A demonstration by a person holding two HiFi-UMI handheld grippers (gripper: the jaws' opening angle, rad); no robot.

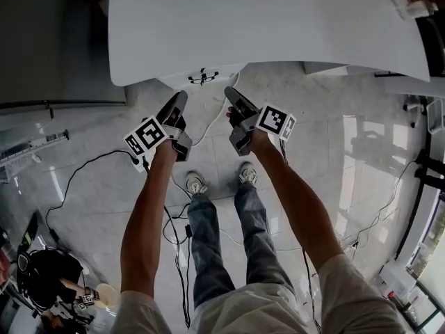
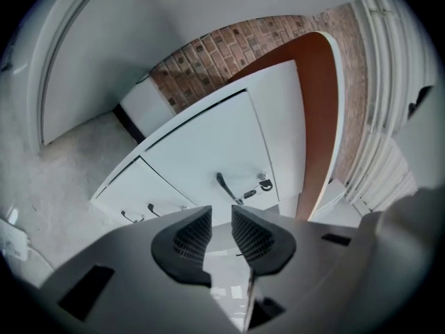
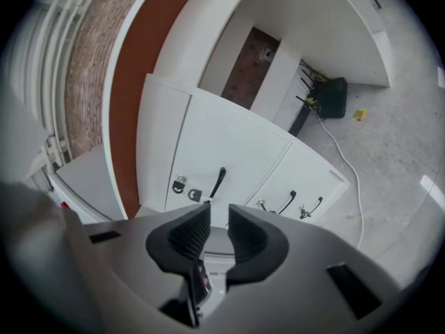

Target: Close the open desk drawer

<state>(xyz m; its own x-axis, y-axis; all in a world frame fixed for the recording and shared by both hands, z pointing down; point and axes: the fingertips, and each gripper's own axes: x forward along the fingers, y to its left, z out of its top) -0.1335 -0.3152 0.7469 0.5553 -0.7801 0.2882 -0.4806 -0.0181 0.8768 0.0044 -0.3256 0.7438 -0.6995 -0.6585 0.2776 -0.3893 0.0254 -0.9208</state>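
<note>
White drawer front (image 2: pixel 208 145) with a dark handle (image 1: pixel 202 76) running crosswise pokes out from under the counter (image 1: pixel 264 26) edge straight ahead of us, centred between the left gripper (image 1: pixel 179 103) and right gripper (image 1: pixel 233 97) we hold equally near it, both with jaws apart and nothing between them.

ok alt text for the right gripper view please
The right gripper, dark ribbed jaws apart and empty, faces a white drawer front with a black bar handle and a keyed lock. A smaller white front with black handles sits beside it.
</note>
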